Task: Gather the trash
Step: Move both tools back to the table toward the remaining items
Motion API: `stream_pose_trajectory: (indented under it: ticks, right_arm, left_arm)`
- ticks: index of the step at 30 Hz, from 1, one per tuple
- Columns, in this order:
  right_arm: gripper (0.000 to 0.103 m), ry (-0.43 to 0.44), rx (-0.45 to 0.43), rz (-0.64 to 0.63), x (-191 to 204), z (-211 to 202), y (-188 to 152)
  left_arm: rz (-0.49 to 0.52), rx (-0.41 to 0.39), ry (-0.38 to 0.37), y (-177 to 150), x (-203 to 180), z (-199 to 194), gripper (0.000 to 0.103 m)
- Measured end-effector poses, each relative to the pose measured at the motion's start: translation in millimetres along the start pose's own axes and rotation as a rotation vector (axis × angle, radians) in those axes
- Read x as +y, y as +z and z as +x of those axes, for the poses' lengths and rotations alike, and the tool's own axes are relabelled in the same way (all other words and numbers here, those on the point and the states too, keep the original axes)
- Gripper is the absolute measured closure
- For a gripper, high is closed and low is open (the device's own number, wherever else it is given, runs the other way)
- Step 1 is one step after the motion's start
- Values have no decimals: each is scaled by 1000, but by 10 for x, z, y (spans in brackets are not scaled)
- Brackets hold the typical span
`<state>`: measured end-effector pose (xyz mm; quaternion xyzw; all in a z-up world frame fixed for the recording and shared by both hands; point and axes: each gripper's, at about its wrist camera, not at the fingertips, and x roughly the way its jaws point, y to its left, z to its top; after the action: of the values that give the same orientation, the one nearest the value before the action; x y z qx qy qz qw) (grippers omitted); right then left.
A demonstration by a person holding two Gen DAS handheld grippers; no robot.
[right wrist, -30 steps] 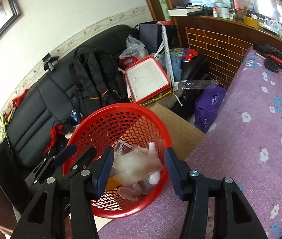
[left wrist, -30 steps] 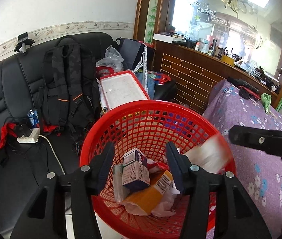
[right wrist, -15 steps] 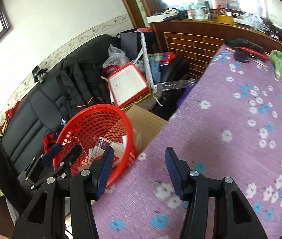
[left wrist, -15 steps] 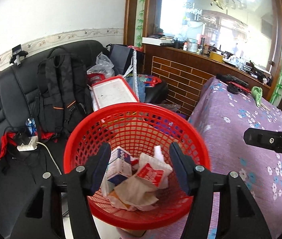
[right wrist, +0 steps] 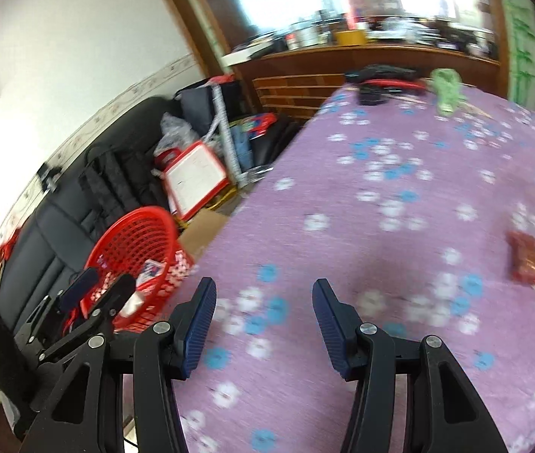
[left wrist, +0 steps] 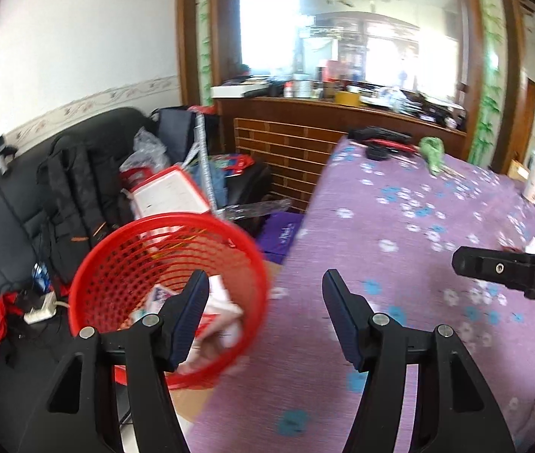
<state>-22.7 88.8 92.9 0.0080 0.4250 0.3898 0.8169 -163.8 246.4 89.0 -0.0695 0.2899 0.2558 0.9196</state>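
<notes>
Red basket (left wrist: 169,260) (trash inside), empty left tongs (left wrist: 262,313)

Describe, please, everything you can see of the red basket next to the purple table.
The red basket is round and looks like plastic, with a smooth solid rim and lattice walls full of small holes. It stands upright and open beside the edge of the purple flowered tablecloth, on what looks like a sheet of brown cardboard, in front of the black sofa. Inside lie crumpled white wrappers and small printed cartons. No gripper touches it.
</notes>
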Motion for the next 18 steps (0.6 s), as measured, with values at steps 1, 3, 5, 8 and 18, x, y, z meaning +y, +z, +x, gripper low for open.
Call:
stream_pose_trajectory:
  ticks: [1,3,5,8,18]
  right_arm:
    - [46,-10,-9,16,-112,-74,-16]
    - [46,-39,-33,61,-372,-252,-55]
    - [46,-74,-55,110,-625,-411,-82]
    - [46,-147,-92,204,-1088,-657,-90]
    - [46,-387,-109,484,-2656,-914,-20]
  left_arm:
    - [14,3,-15,6,-97,-18,41]
    - [37,12,-47,15,-279,-41,41]
    - [66,28,-86,27,-503,-56,41]
    - [123,48,-146,49,-884,-83,41]
    - [297,151,-328,156,-2090,-13,36]
